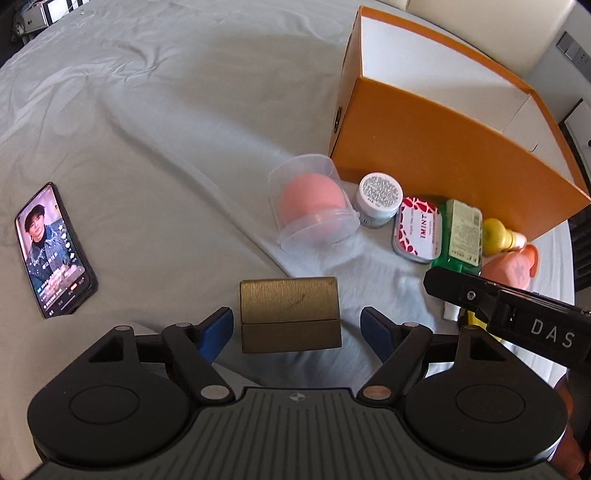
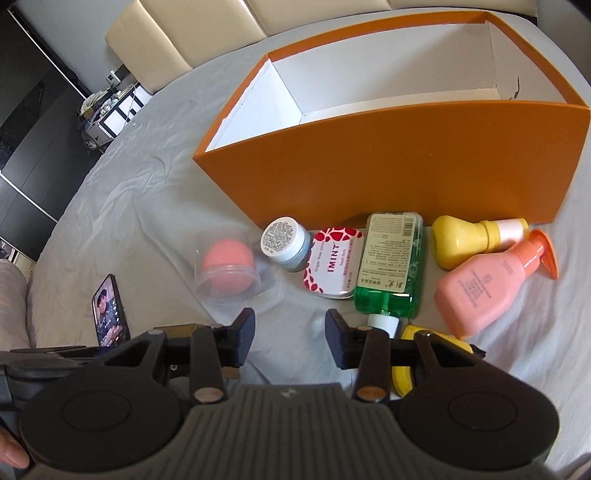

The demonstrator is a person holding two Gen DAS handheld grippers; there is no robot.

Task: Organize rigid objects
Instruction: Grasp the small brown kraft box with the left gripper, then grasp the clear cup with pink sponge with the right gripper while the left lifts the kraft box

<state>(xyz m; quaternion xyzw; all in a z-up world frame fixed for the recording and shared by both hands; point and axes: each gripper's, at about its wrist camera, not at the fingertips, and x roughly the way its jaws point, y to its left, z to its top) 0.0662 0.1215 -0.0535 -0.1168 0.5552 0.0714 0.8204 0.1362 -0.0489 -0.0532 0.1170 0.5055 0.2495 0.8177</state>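
A gold ribbed box (image 1: 290, 314) lies on the grey sheet between the blue pads of my left gripper (image 1: 295, 328), which stands wide open with a gap on each side of the box. My right gripper (image 2: 290, 325) is partly open with only sheet between its fingers. Just beyond it, in a row before the orange box (image 2: 388, 162), lie a clear tub with a pink sponge (image 2: 229, 273), a small white jar (image 2: 284, 240), a red-and-white IMINT tin (image 2: 334, 267), a green bottle (image 2: 391, 266), a yellow bottle (image 2: 465, 240) and a pink pump bottle (image 2: 487, 284).
A lit phone (image 1: 55, 251) lies on the sheet to the left. A yellow object (image 2: 406, 369) sits half hidden under my right gripper's right finger. The orange box is open-topped with a white inside. A padded headboard (image 2: 221, 33) stands behind the bed.
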